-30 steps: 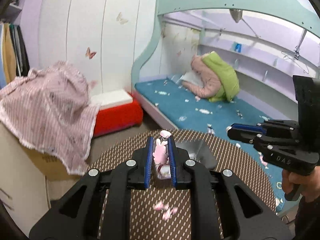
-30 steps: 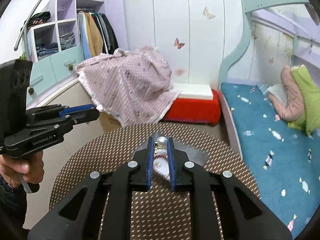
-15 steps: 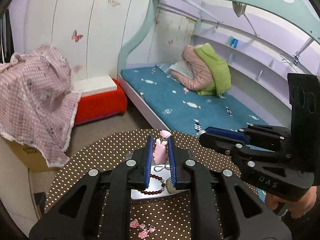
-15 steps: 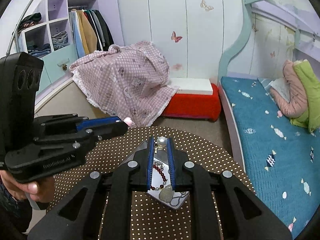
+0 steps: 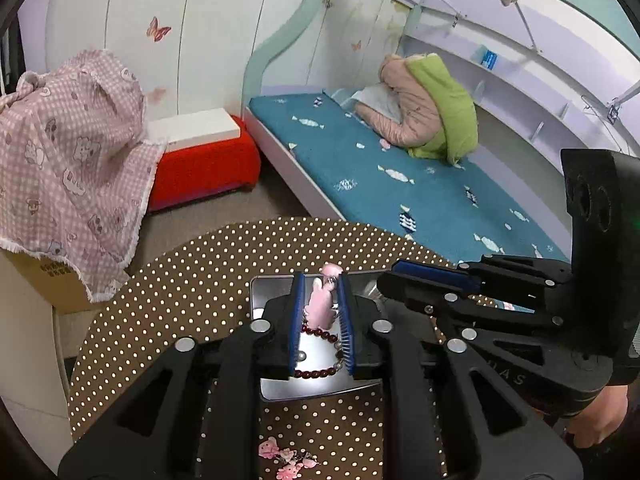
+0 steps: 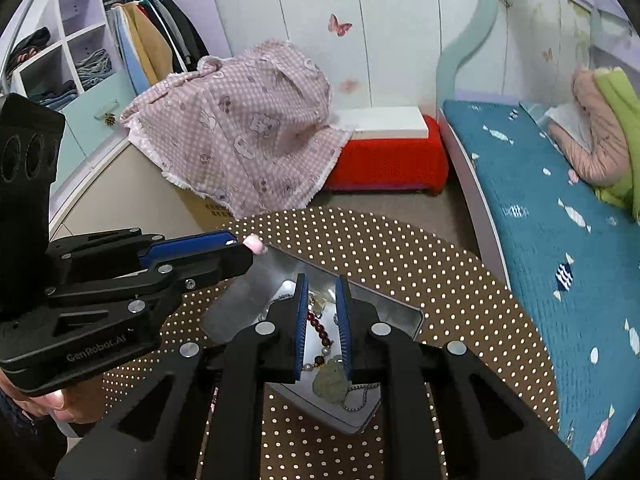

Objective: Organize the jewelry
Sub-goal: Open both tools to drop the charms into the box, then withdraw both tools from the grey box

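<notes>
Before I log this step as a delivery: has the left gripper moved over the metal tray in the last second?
Yes. The left gripper, shut on the pink charm, has come forward and down over the metal tray; earlier the tray lay ahead of it.

I hold my left gripper (image 5: 320, 300) over a metal tray (image 5: 276, 284) that sits on a round table (image 5: 192, 280). A small charm (image 5: 320, 304) is pinched between its fingers, above a bead bracelet (image 5: 320, 334) lying in the tray. My right gripper (image 6: 322, 308) hangs over the same tray, to the right of the left one, its fingers apart with nothing between them; a stone pendant (image 6: 330, 380) and a chain (image 6: 360, 394) lie in the tray below it. Small hair clips (image 5: 280, 458) rest on the table nearer me. Beyond the table, a cloth-draped box (image 6: 240, 132) stands left, a low bench (image 6: 388, 156) centre, a bed (image 6: 540, 200) right.
</notes>
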